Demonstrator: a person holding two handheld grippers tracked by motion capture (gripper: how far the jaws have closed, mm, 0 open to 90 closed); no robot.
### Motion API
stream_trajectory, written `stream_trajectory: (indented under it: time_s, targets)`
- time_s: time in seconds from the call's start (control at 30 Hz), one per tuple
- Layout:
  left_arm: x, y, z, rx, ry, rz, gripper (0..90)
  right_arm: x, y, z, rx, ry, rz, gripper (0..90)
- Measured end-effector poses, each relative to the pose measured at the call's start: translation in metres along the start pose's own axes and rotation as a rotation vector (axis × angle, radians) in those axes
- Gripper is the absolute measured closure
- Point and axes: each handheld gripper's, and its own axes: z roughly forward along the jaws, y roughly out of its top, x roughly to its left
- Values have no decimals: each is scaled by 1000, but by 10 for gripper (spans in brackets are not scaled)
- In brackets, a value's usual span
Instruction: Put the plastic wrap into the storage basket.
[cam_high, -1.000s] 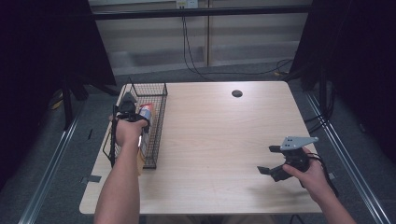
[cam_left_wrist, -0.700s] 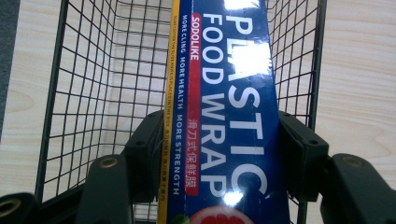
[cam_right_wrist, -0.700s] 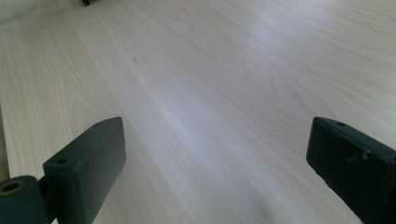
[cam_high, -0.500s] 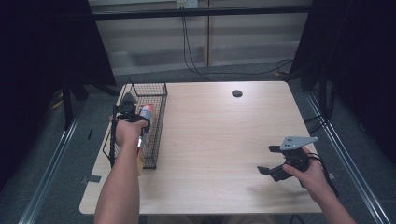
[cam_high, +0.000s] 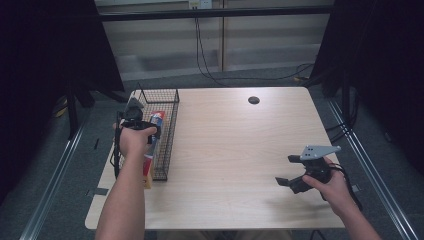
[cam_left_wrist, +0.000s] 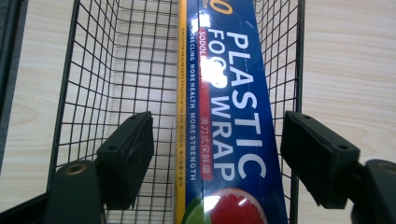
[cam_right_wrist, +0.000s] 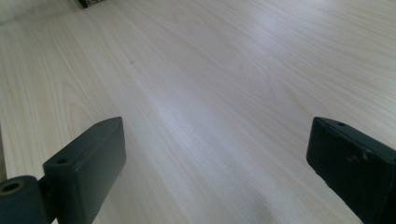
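From above, my left tongs (cam_high: 145, 124) sit over the wire basket (cam_high: 170, 131) at the counter's (cam_high: 235, 150) left edge, my hand covering most of what lies inside. My left tongs' own camera fills that in: a long blue plastic wrap box (cam_left_wrist: 229, 130) lies lengthwise in the basket, along one of its long walls, and my jaws stand released on either side of it, touching neither the box nor the mesh. My right tongs (cam_high: 292, 181) hover low over the counter's near right corner, well apart from the basket; their camera shows spread jaws over bare wood grain. A small dark disc (cam_high: 254, 100) lies near the far edge. Between the basket and my right tongs the counter is open wood.
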Motion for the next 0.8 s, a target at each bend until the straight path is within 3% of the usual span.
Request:
stream_trajectory:
  time_s: [0.33,0.8]
  targets:
    - [1,2,-5,-11,-34,35,117,0,0,1,5,2,-2,44]
    - [-11,2,-22,-52,-110,107,111,2,-1,1,15,-4,-11,44]
